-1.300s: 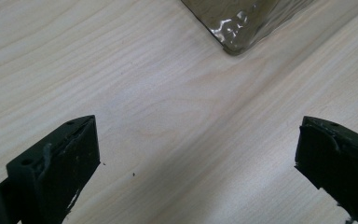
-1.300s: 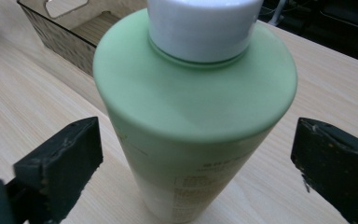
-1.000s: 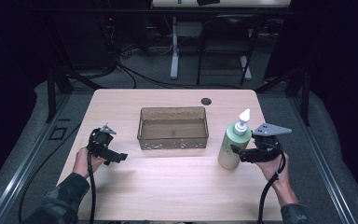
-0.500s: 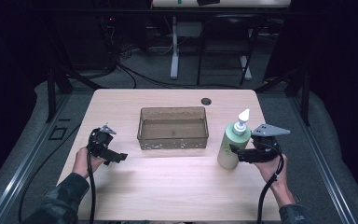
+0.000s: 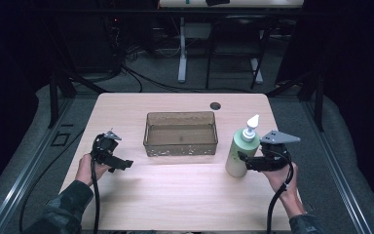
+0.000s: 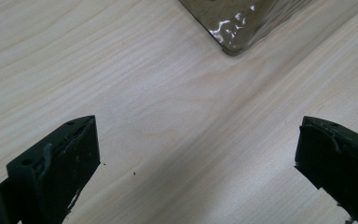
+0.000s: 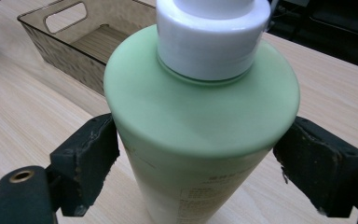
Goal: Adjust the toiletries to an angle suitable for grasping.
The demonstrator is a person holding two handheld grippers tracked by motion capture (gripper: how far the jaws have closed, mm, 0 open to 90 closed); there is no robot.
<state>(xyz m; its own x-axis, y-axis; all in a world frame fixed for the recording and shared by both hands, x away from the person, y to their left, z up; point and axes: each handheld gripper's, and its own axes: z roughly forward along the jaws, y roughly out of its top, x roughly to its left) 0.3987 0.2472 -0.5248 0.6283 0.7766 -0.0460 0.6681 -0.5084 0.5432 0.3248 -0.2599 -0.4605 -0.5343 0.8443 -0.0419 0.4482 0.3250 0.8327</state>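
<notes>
A pale green pump bottle (image 5: 235,152) with a white pump head stands upright on the wooden table, right of a smoky clear plastic bin (image 5: 180,115). My right gripper (image 5: 243,163) is shut on the bottle's body, and in the right gripper view its jaws press either side of the bottle (image 7: 200,116), just under the shoulder. My left gripper (image 5: 121,164) is held low over the table at the left, open and empty. In the left gripper view the left gripper (image 6: 196,154) has bare wood between its jaws, with a corner of the bin (image 6: 242,28) ahead.
The bin (image 7: 51,35) is empty and has a handle slot in its end wall. A round cable hole (image 5: 215,105) lies in the table behind the bin. Bare tabletop (image 5: 175,195) stretches in front of the bin, between the two hands. Dark floor and desk legs lie beyond the table.
</notes>
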